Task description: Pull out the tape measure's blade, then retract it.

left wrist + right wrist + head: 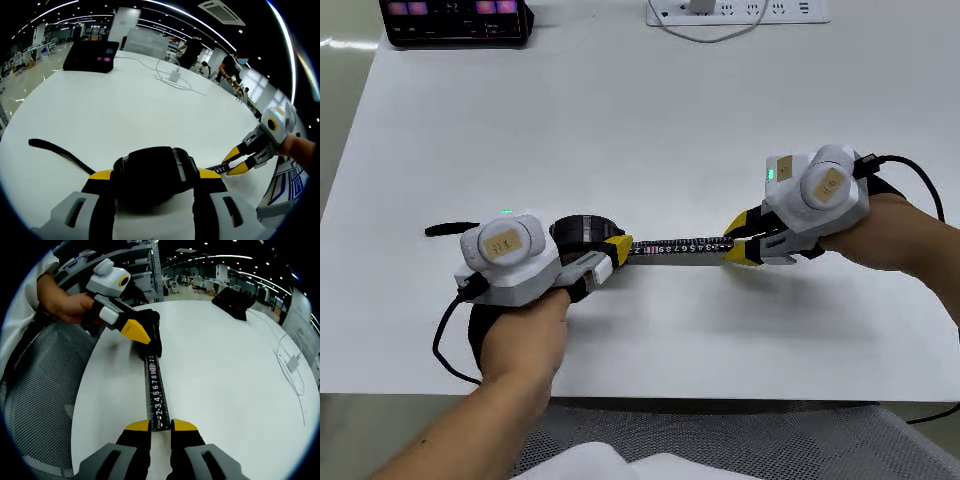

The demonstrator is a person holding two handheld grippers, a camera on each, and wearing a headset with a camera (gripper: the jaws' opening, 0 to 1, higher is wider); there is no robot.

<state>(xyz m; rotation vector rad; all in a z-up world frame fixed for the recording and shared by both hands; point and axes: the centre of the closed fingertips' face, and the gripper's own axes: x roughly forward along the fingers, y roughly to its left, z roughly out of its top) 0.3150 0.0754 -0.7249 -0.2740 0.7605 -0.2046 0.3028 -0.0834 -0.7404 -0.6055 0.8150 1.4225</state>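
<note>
Left claw [605, 256] gripped the tape measure [582, 230] on the desk [620, 120]; right claw [160, 426] seemingly pinched the end of its drawn-out blade [156, 390].

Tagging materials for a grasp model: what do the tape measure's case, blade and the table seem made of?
The case is black, dull and ribbed: probably plastic or rubber. The blade is a thin dark strip with printed numerals, likely coated steel. The table is smooth white with a faint sheen, perhaps laminate.

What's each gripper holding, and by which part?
The left gripper clamps the tape measure case by its sides; right gripper pinches the blade at its free end.
</note>
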